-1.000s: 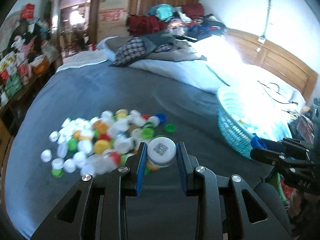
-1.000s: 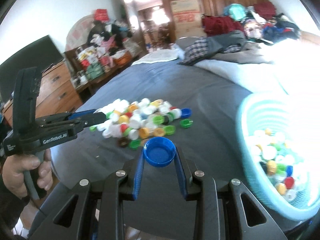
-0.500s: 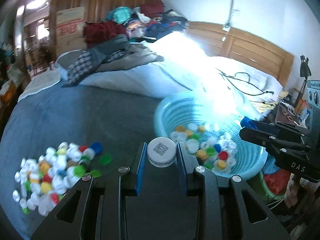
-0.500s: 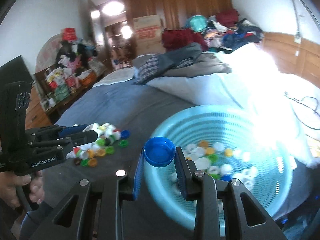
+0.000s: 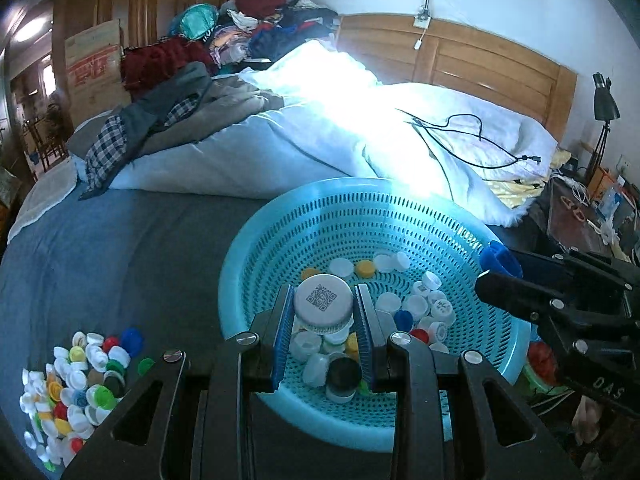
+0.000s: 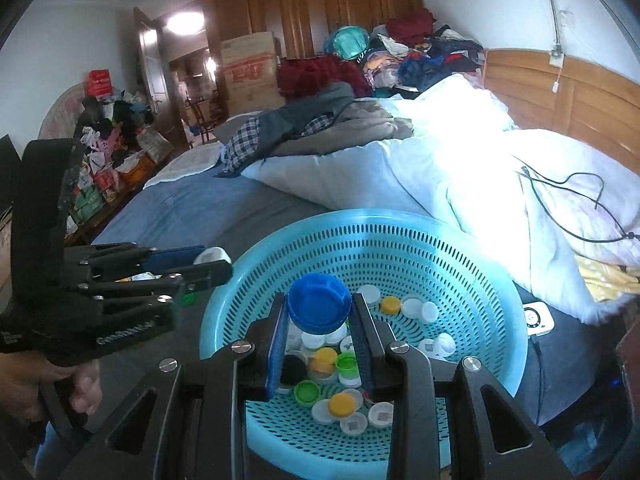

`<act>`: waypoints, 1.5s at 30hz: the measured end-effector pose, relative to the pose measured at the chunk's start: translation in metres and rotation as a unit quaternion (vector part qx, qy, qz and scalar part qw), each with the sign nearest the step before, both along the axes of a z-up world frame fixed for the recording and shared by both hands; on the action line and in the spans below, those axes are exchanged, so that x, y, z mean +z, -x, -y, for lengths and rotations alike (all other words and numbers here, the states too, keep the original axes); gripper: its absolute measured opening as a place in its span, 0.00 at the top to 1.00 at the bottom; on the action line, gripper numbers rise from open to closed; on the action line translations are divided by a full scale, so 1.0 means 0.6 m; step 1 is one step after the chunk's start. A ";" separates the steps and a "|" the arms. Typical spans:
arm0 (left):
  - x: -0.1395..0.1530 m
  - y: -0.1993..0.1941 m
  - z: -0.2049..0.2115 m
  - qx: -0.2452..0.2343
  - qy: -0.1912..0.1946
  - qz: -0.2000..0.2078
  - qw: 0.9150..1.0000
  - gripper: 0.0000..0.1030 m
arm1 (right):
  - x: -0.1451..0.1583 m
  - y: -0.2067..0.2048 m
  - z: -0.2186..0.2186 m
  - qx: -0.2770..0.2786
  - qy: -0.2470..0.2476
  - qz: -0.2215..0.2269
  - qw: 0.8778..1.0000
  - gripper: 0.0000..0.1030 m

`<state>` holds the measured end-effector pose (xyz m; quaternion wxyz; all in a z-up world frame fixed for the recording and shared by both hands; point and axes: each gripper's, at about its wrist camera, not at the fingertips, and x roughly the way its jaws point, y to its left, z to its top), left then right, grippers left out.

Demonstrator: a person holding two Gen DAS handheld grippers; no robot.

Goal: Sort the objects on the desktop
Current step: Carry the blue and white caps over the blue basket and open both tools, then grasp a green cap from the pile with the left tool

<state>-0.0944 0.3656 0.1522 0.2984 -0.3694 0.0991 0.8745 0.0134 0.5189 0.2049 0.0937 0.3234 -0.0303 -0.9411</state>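
Bottle caps are mid-transfer: the left gripper [image 5: 323,312], closed on a white QR-coded plastic cap [image 5: 323,299], and the right gripper [image 6: 319,320], closed on a blue plastic cap [image 6: 319,306], have swung from the loose cap pile [image 5: 76,384] on the bed to above the round turquoise perforated plastic basket [image 5: 256,240], ready to drop.

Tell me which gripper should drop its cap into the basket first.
Either, marginally the right. The right gripper holds its blue cap over the basket interior. The left gripper holds its white cap nearer the basket's near wall.
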 end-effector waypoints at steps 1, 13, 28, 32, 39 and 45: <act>-0.002 -0.001 -0.001 -0.001 0.001 0.000 1.000 0.76 | -0.001 -0.001 0.002 0.000 0.000 0.001 1.000 0.68; -0.008 -0.002 -0.003 0.000 0.002 0.004 1.000 0.76 | -0.011 0.004 0.001 -0.003 0.003 0.006 1.000 0.68; 0.008 -0.037 0.160 0.043 -0.058 -0.064 0.995 0.25 | 0.018 -0.048 0.038 -0.003 0.011 -0.060 0.998 0.20; -0.082 -0.049 0.334 0.140 -0.032 -0.025 0.989 0.25 | -0.033 -0.096 0.134 0.063 -0.003 -0.069 0.996 0.08; -0.195 -0.107 0.671 0.383 -0.010 0.012 0.924 0.25 | -0.140 -0.128 0.290 0.180 -0.033 0.009 0.983 0.08; -0.238 -0.093 0.770 0.404 -0.015 0.047 0.914 0.25 | -0.170 -0.118 0.342 0.207 -0.035 0.047 0.977 0.08</act>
